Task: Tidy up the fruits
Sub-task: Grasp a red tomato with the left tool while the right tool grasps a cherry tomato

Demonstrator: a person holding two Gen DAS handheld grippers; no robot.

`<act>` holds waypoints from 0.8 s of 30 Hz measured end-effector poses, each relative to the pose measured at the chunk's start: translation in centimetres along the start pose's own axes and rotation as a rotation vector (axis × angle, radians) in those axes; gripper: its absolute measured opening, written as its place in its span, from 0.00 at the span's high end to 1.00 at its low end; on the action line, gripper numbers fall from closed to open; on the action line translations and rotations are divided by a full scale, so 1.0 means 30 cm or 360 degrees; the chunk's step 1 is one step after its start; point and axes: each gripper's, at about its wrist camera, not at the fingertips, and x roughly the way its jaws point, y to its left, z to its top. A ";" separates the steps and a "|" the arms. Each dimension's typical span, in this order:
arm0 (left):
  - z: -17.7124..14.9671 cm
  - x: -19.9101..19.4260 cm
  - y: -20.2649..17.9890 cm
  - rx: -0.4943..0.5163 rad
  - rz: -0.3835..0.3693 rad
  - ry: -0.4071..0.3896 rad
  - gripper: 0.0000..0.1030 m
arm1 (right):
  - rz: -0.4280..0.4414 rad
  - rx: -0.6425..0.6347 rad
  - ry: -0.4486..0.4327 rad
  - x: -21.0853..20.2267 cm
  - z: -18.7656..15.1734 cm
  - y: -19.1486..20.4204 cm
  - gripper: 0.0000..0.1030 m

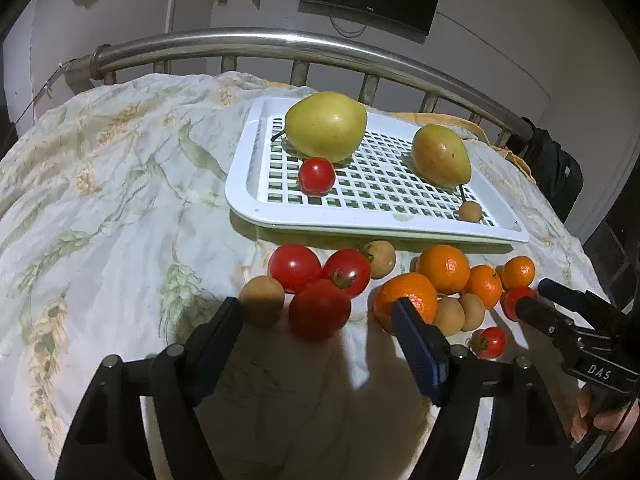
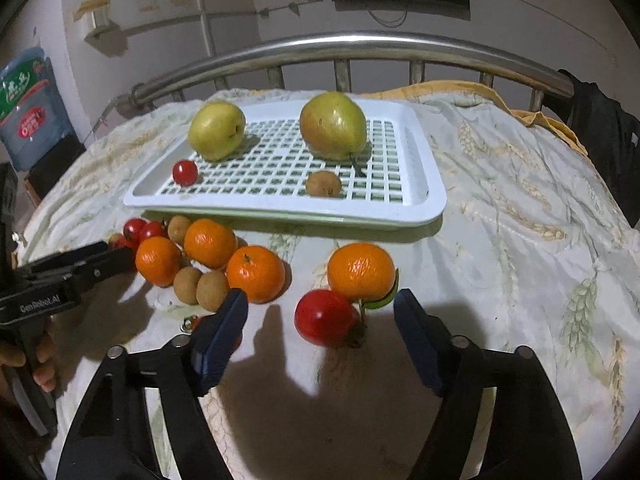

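Observation:
A white slotted tray [image 1: 245, 184] [image 2: 288, 209] on the bed holds two pears [image 1: 326, 126] [image 2: 334, 126], one tomato [image 1: 316, 176] and one small brown fruit [image 1: 470, 211]. In front of it lie loose tomatoes, oranges [image 1: 444, 268] and brown fruits. My left gripper [image 1: 317, 306] is open, with a red tomato [image 1: 320, 314] between its fingers and a gap on both sides. My right gripper [image 2: 321, 297] is also open around another tomato [image 2: 326, 318], which lies beside an orange [image 2: 361, 270]. The pads touch neither tomato.
A steel bed rail [image 1: 256, 40] [image 2: 360, 42] curves behind the tray. The fruit lies on a crumpled floral sheet [image 1: 100, 184]. A hand [image 1: 600, 420] holds the right gripper at the lower right of the left wrist view. A water jug [image 2: 28, 116] stands far left.

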 end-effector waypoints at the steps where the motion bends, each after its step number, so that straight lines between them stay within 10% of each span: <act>1: 0.000 -0.001 0.003 0.0002 0.0004 -0.0003 0.27 | 0.0003 0.0002 0.0019 0.006 -0.004 0.000 0.34; 10: 0.010 0.023 0.016 0.0030 0.0064 -0.0001 0.41 | 0.0001 0.0039 0.0116 0.038 -0.024 -0.012 0.65; 16: 0.011 0.011 0.027 0.0058 0.0051 -0.0016 0.51 | 0.0003 0.0042 0.0106 0.029 -0.025 -0.009 0.65; 18: 0.010 -0.011 0.007 0.0110 0.0020 -0.0039 0.71 | 0.0024 0.0038 0.0093 0.021 -0.020 -0.006 0.65; 24: 0.004 0.005 -0.014 0.0155 -0.0011 0.0003 0.68 | 0.0039 0.0012 0.0082 0.012 -0.016 0.011 0.65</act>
